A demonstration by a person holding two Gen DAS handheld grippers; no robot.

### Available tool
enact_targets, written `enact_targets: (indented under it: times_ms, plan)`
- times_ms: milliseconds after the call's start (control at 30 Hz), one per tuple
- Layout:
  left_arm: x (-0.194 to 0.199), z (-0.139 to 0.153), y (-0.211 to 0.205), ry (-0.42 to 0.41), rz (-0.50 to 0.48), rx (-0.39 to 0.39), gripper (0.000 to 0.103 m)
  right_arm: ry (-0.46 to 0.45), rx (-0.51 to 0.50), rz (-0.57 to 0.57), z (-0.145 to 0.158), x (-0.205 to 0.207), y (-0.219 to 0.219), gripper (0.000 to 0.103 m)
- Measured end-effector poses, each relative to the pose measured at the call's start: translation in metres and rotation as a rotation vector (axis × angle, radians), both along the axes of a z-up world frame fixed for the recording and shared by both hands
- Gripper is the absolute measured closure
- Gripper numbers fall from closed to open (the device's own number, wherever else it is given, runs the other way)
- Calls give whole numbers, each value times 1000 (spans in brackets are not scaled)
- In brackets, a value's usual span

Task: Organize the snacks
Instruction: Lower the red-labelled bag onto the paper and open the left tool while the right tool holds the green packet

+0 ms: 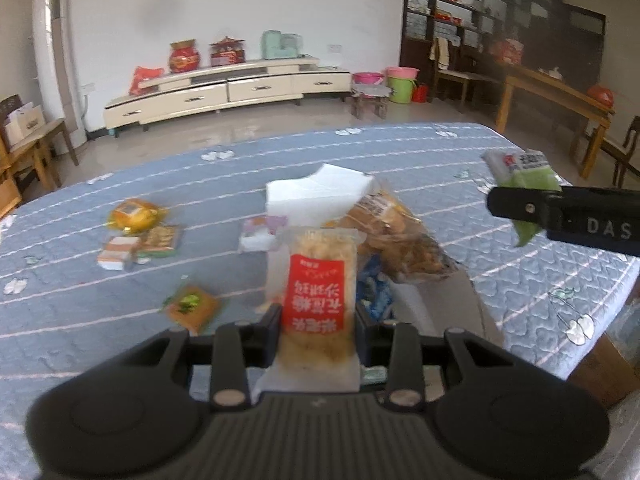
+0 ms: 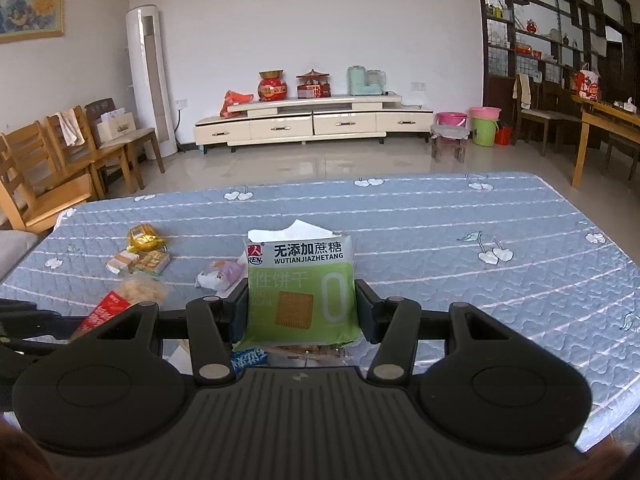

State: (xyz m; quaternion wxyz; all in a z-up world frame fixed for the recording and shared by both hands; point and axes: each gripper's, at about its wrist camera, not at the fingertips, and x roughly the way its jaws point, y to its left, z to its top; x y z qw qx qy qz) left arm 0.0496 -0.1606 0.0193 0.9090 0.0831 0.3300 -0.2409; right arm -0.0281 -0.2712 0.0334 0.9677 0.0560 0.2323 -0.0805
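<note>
free: right and far side of blue quilted table (image 2: 480,240) | blocked: left snack cluster (image 2: 140,256), purple packet (image 2: 220,274), white bag (image 1: 316,196) with bread pack (image 1: 396,236) centre

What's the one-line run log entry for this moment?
left gripper: shut on red-label snack pack | right gripper: shut on green biscuit pack | both held above blue quilted table | loose snacks still on table

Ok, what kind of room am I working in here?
Most likely a home living room. A long cream TV cabinet stands against the far wall, a tall standing air conditioner beside it, wooden chairs to the left, and a table with a blue quilted cover holds the snacks.
</note>
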Motion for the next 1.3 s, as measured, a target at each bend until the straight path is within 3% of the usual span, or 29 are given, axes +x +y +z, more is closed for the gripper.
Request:
enact_targets:
  times_ms: [433, 500, 600, 867, 1200, 1267, 1300]
  plan:
    - [11, -23, -50, 60, -113, -33, 68, 10, -5, 15, 2, 10, -5, 38]
    - [12, -27, -54, 73, -142, -45, 58, 10, -8, 20, 3, 15, -5, 38]
    - [10, -32, -52, 59, -153, -38, 55, 15, -9, 34, 2, 23, -5, 38]
    - [18, -25, -11, 47, -51, -52, 51, 59, 22, 96, -11, 65, 3, 38]
    - [34, -23, 52, 24, 84, -52, 47, 129, -30, 111, -22, 150, 16, 38]
    - [38, -23, 63, 19, 111, -52, 46, 128, -59, 88, -23, 164, 16, 33]
    - [40, -23, 68, 16, 124, -52, 46, 127, -71, 82, -23, 168, 17, 22]
